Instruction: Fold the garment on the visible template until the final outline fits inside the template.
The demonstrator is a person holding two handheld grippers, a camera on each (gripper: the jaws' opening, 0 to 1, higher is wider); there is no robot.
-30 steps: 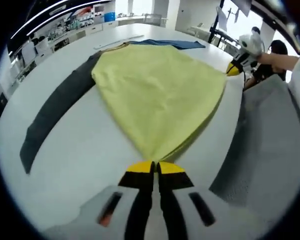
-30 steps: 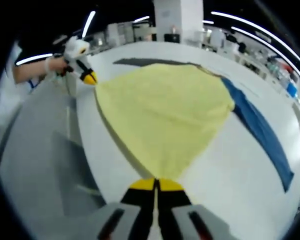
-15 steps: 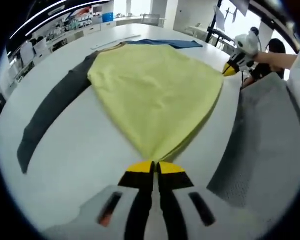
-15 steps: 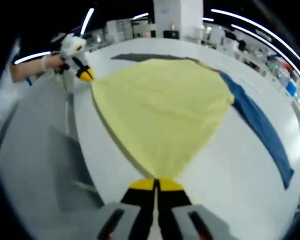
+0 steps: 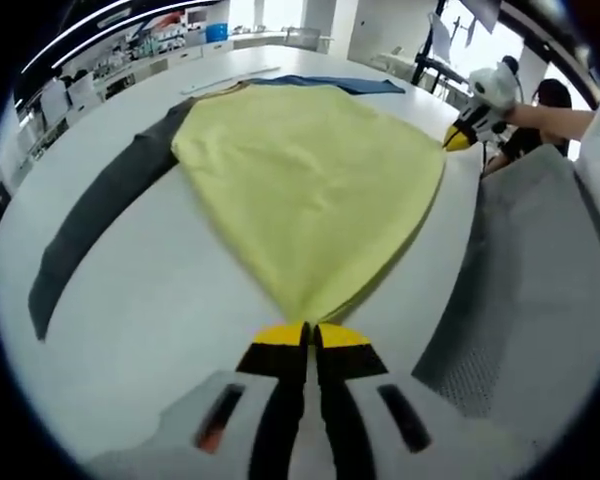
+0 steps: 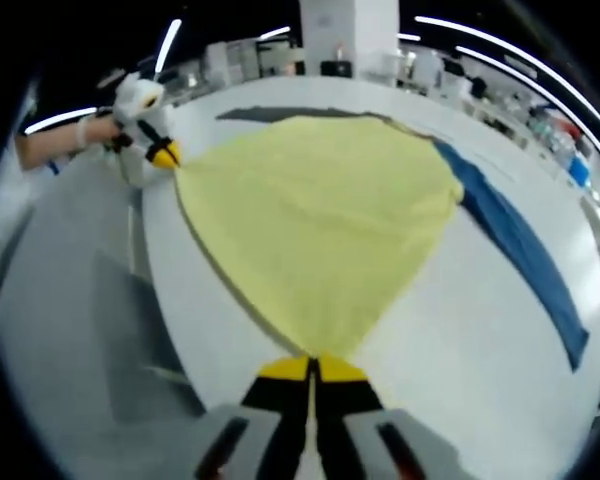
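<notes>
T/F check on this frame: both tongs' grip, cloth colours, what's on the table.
1. Both tongs are shut on the yellow garment. True: left tongs and right tongs each pinch a corner.
2. The garment is red. False: yellow.
3. A blue cloth strip lies beside the garment. True.
4. The dark grey strip lies on top of the garment. False: it lies on the white table, its far end running under the garment's edge.

Bright, even light from long ceiling lamps (image 6: 480, 45). The edges bend and blur. The tabletop (image 5: 160, 300) looks white, soft shadows.
</notes>
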